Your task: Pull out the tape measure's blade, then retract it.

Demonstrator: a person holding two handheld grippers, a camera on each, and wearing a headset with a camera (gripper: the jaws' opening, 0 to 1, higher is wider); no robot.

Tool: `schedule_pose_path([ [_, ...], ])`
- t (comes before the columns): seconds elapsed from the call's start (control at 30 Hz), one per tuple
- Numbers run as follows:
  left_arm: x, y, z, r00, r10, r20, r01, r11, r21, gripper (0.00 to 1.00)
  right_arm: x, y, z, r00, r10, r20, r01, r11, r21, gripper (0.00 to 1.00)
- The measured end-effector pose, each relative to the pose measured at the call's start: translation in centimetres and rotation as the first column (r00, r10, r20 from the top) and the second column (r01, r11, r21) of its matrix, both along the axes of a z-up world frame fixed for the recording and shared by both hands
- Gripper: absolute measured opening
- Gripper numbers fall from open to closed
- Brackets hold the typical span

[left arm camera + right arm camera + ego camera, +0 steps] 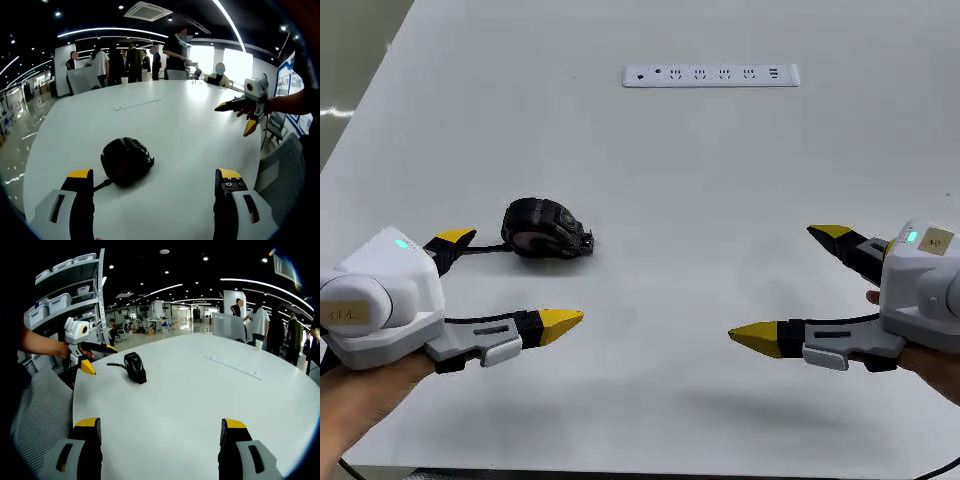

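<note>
A black tape measure lies on the white table, its blade retracted; it also lies ahead of the jaws in the left gripper view and farther off in the right gripper view. My left gripper is open just left of and nearer than the tape measure, its far fingertip close to the case but not touching. My right gripper is open at the right side of the table, well apart from the tape measure. The other gripper is seen in each gripper view, the right gripper and the left gripper.
A white power strip lies flat at the far side of the table. People stand and sit beyond the table's far edge. Shelving with bins stands to one side. A grey chair sits at the table's edge.
</note>
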State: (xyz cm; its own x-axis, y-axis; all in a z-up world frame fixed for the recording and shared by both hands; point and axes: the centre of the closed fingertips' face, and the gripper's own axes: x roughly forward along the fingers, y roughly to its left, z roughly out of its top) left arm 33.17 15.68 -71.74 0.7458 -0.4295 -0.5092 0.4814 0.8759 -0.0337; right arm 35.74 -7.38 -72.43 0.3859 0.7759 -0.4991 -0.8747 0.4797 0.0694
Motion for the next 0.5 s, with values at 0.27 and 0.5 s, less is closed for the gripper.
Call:
schedule_pose_path([
  [0.27, 0.8, 0.5, -0.1, 1.000, -0.027, -0.008, 0.027, 0.999, 0.017, 0.99, 0.6, 0.4, -0.4, 0.999, 0.046, -0.006, -0.046, 0.999, -0.006, 0.99],
  [0.5, 1.4, 1.0, -0.2, 0.998, -0.052, -0.019, 0.052, 0.998, 0.032, 0.98, 1.1, 0.8, -0.6, 0.997, 0.080, -0.010, -0.081, 0.997, -0.009, 0.99],
])
